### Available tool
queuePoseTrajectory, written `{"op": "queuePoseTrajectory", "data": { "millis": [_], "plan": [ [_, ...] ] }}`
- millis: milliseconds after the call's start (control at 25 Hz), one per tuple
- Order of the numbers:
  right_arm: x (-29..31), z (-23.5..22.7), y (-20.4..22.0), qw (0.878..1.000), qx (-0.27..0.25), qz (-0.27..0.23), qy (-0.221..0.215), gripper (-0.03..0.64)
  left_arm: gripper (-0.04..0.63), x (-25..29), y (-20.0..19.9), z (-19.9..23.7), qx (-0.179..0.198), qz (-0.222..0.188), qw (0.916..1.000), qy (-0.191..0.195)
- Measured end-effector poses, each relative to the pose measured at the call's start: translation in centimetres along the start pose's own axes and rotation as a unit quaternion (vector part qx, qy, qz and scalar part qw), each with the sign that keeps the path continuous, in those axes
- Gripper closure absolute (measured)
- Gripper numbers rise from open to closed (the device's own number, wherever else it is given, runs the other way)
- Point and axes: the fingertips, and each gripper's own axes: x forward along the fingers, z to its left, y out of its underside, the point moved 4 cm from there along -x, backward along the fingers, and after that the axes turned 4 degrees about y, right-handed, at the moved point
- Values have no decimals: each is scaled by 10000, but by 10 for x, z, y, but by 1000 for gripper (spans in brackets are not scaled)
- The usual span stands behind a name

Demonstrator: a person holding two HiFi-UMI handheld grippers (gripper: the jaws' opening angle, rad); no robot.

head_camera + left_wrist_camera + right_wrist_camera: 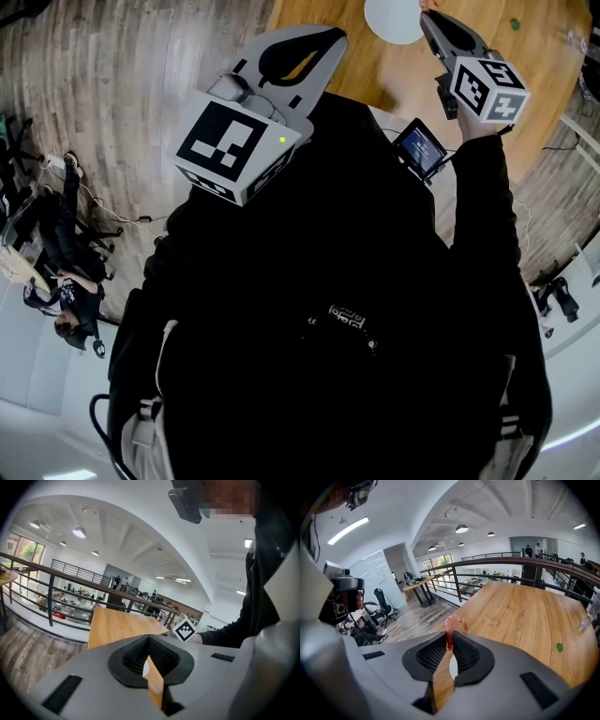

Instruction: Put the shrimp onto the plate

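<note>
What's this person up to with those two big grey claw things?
A person is holding a claw-like gripper in each hand at a wooden table. The right gripper is pinching a small pink shrimp by one end, lifted clear of the table, close to a white plate. The left gripper is closed on nothing and held off to the side. The shrimp is not on the plate yet.
</note>
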Motion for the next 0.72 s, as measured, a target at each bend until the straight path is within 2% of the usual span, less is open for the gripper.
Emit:
{"op": "queuePoseTrajectory", "data": {
  "millis": [160,320,520,720],
  "plan": [
    [10,-5,19,9998,70,211,-7,561,591,-6,3,1,-66,2,9999,-153],
    [52,-18,16,9990,37,454,10,561,591,2,-9,38,-120,-10,9996,-267],
    [45,-30,44,9974,-19,714,89,561,591,6,-7,18,-162,30,9995,-253],
    [73,-38,65,9949,-1,1003,81,561,591,15,-2,34,-266,115,9992,-280]
  ]
}}
